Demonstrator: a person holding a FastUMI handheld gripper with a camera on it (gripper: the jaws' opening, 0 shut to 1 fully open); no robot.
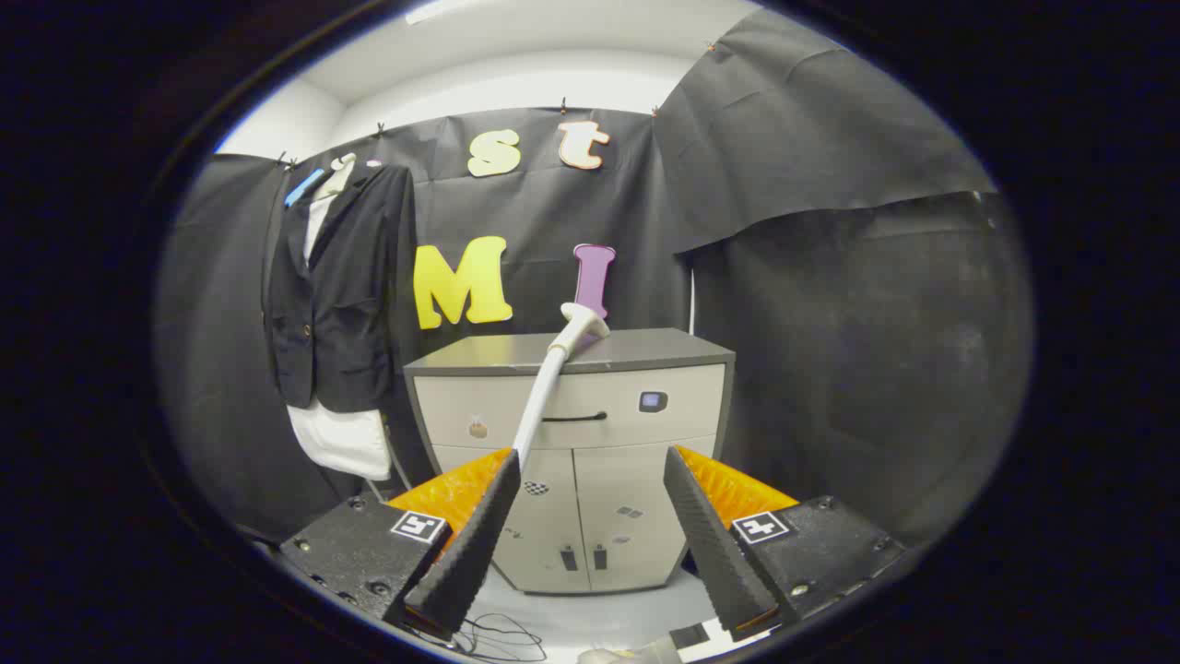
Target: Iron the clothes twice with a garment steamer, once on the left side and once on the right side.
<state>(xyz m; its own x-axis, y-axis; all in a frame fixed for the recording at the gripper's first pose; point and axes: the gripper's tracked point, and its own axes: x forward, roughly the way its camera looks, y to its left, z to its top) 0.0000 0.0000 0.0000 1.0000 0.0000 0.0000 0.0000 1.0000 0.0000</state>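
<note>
The tongs (590, 489) stood apart, their two dark ribbed fingers (475, 544) splayed wide with nothing clamped between them. The orange bodies behind the fingers each carried a small square black-and-white marker.

The garment steamer (553, 364), a slim white wand with a flared head, rose at a slant from just beside the tip of the left finger, its head reaching the top of the cabinet (572, 443) beyond. Whether the wand touched that finger could not be told, since its lower end passed behind the fingertip; the right finger was well clear of it.

The cabinet (grey top, pale front) stood straight ahead of the fingers, with one drawer bearing a dark curved handle (574, 418) and two doors below. A small dark square button or badge (653, 401) sat on the drawer front to the right of the handle, and a few little stickers dotted the front.

The clothes, a dark jacket (341, 295) over a white shirt (341, 441), hung against the black wall to the left of the cabinet and beyond the left finger, the shirt's hem showing below the jacket. A blue clip or hanger end (303, 187) showed at the shoulder.

The cabinet lay between the tongs and the back wall, while the jacket hung off to the side of it. A thin dark cable (498, 636) curled on the pale floor beneath the fingers.
</note>
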